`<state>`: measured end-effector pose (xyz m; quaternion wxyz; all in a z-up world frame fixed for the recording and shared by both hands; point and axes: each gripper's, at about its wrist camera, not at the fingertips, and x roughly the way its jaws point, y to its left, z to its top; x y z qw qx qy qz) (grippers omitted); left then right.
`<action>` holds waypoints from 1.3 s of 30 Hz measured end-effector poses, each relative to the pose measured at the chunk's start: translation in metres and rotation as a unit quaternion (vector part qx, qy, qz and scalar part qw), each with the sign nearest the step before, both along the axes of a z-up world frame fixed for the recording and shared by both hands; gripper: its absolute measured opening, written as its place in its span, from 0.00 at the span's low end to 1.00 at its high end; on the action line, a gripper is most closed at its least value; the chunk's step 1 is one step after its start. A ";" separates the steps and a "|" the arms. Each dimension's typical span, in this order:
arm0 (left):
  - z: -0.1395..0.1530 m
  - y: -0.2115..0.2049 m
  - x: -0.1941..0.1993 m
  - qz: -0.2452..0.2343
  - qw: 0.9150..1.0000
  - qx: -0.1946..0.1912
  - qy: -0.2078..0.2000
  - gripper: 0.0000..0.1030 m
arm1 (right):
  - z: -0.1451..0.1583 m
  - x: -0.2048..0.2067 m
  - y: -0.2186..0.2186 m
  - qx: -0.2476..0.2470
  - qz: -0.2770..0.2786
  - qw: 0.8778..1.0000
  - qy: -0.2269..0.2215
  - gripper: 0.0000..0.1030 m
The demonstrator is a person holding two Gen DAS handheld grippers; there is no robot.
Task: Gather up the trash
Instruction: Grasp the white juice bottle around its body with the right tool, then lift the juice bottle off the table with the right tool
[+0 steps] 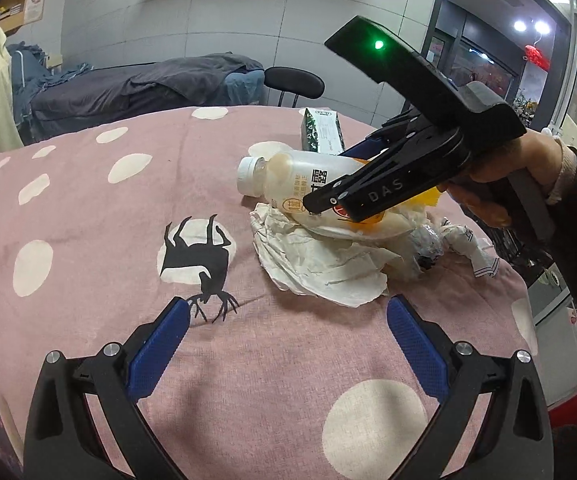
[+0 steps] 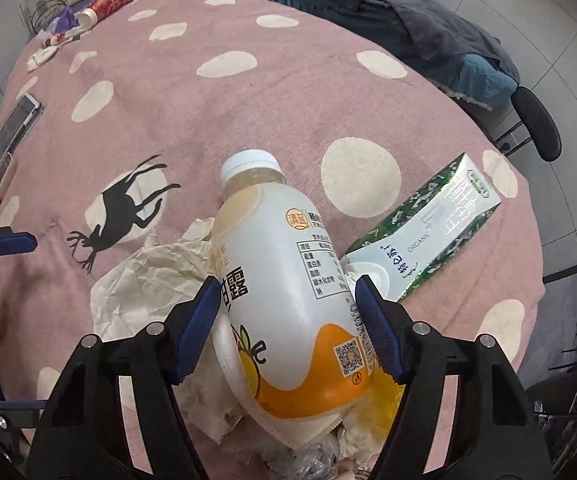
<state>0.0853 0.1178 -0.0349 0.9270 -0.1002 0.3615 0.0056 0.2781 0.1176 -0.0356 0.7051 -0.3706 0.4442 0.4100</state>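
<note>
One plastic bottle (image 2: 288, 280) with a white cap and orange-and-white label lies on its side between the blue pads of the right claw (image 2: 286, 304), both pads pressed against its body, cap pointing away from the claw. Beneath it sit one white face mask (image 2: 248, 392) and one sheet of crumpled paper (image 2: 144, 280), spreading to the claw's left. One green-and-white carton (image 2: 428, 240) lies just right of the claw's tips. All rest on the pink spotted surface (image 2: 248, 100). The left claw (image 1: 288, 312) hovers well apart from the pile, its jaws spread wide with nothing between them.
</note>
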 end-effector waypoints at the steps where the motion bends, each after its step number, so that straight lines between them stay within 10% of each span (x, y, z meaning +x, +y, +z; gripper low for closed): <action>1: -0.001 0.002 0.001 0.002 1.000 -0.002 0.002 0.94 | -0.003 0.000 0.003 -0.007 0.002 1.000 -0.005 0.66; 16: -0.006 0.004 0.007 0.005 1.000 -0.008 0.010 0.94 | 0.003 -0.004 -0.001 0.047 -0.034 0.998 -0.007 0.60; 30: -0.010 0.003 0.031 0.000 0.999 -0.043 0.017 0.91 | 0.069 -0.059 -0.096 0.188 -0.095 0.977 -0.037 0.60; 39: 0.008 -0.029 0.040 -0.019 1.000 0.018 -0.011 0.90 | 0.084 -0.090 -0.182 0.225 -0.164 0.956 -0.089 0.60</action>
